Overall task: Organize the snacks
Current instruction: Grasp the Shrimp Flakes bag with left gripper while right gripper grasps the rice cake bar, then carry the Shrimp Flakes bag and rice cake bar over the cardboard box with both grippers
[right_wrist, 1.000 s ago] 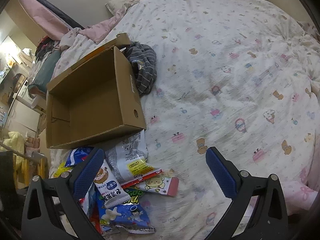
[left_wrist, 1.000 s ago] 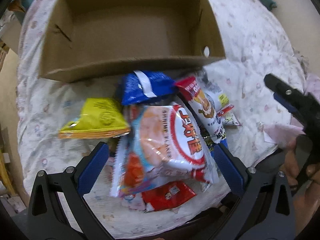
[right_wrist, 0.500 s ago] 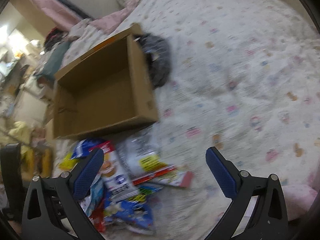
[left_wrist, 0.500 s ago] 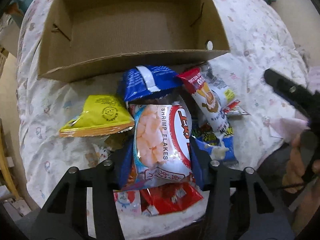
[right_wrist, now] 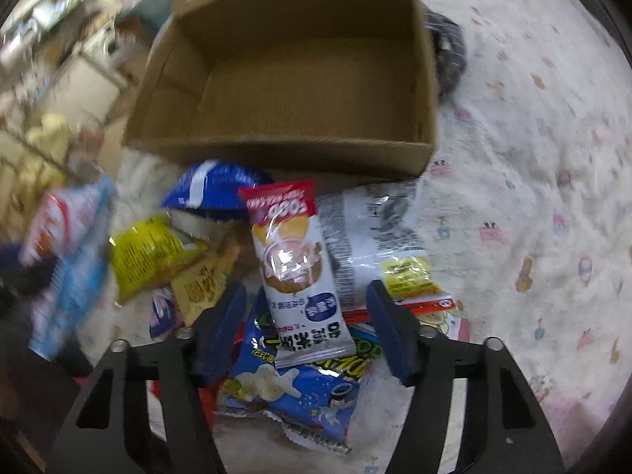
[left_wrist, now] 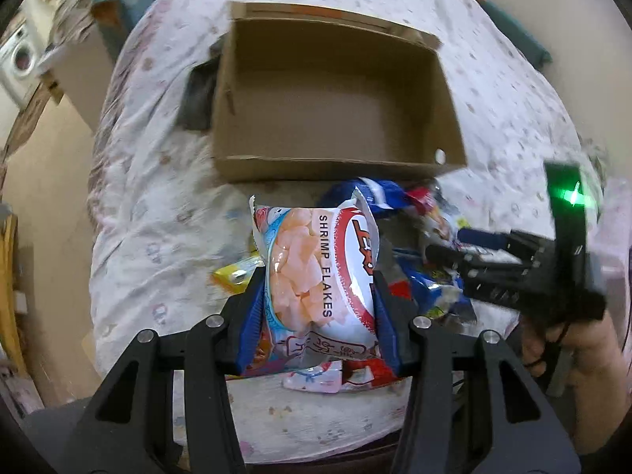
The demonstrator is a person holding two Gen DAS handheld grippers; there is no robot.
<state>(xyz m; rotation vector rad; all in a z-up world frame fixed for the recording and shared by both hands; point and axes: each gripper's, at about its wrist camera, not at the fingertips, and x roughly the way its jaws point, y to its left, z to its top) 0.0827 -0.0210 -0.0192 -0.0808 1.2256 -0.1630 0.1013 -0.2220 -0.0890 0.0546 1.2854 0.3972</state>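
Note:
My left gripper (left_wrist: 318, 296) is shut on the white and red shrimp flakes bag (left_wrist: 316, 276) and holds it upright above the snack pile. The open, empty cardboard box (left_wrist: 335, 166) lies just beyond it. My right gripper (right_wrist: 304, 328) hangs over the pile, its jaws closing. A white bag with a red top (right_wrist: 296, 260) lies between its blue pads (right_wrist: 389, 328), and a gap shows on both sides. In the left wrist view the right gripper (left_wrist: 450, 247) reaches into the pile from the right. The box (right_wrist: 276, 154) stands right behind the pile.
Around the red-topped bag lie a blue bag (right_wrist: 213, 185), a yellow bag (right_wrist: 150, 252), a silver bag with a yellow label (right_wrist: 379, 233) and a blue puffed-snack bag (right_wrist: 292, 391). All rest on a patterned bed sheet (right_wrist: 533, 158). Grey cloth (right_wrist: 450, 51) lies behind the box.
My left gripper closed on the shrimp flakes bag and lifted it off the pile. My right gripper swung left over the pile, and its jaws narrowed around the red-topped bag.

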